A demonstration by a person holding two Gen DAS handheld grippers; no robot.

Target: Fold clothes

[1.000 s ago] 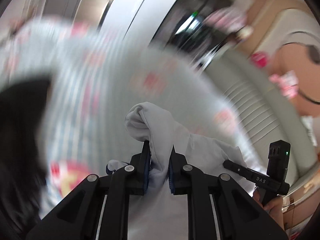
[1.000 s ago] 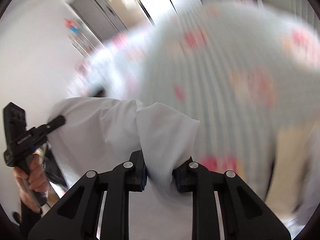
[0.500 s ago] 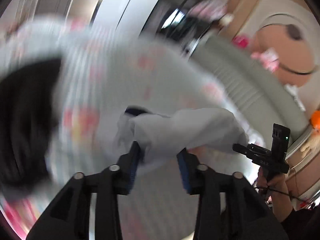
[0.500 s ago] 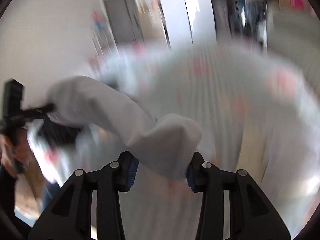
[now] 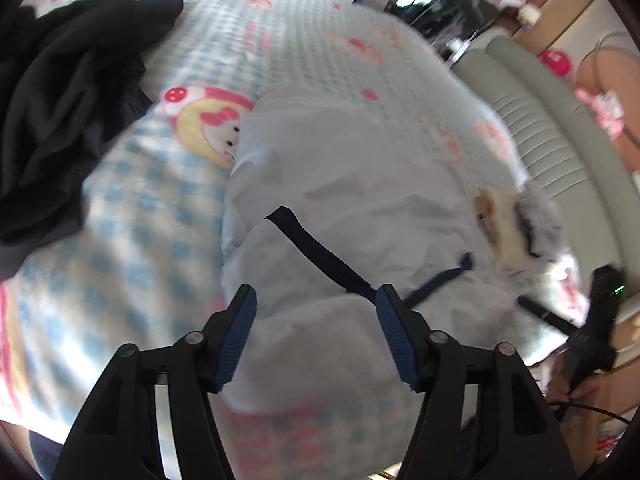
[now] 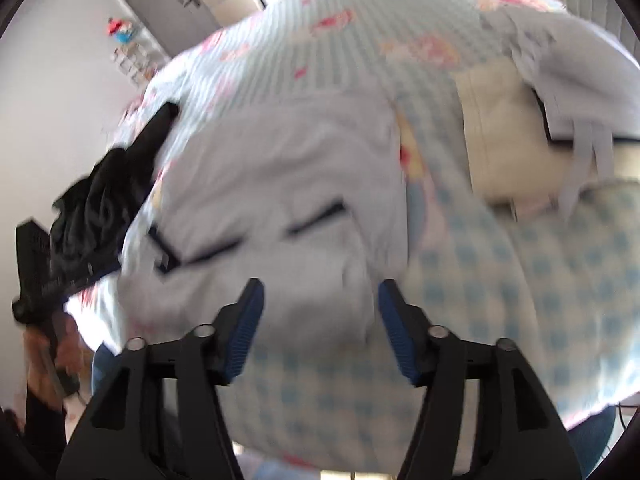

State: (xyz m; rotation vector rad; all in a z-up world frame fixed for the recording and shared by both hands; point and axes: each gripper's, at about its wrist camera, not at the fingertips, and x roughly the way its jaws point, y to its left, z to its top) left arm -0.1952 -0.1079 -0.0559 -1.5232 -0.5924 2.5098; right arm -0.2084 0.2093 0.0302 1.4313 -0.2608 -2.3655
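left gripper (image 5: 315, 307) jaws wide apart, gripping nothing, over near edge of white garment (image 5: 352, 200) lying flat on checked bedspread (image 5: 120, 216). right gripper (image 6: 320, 302) same, jaws wide, empty, above garment hem. black clothes (image 5: 60, 92) heaped beside garment.

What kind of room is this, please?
Most likely a bedroom: clothes lie on a bed with a cartoon-print checked bedspread, a padded headboard stands behind it, and a door shows in the right wrist view.
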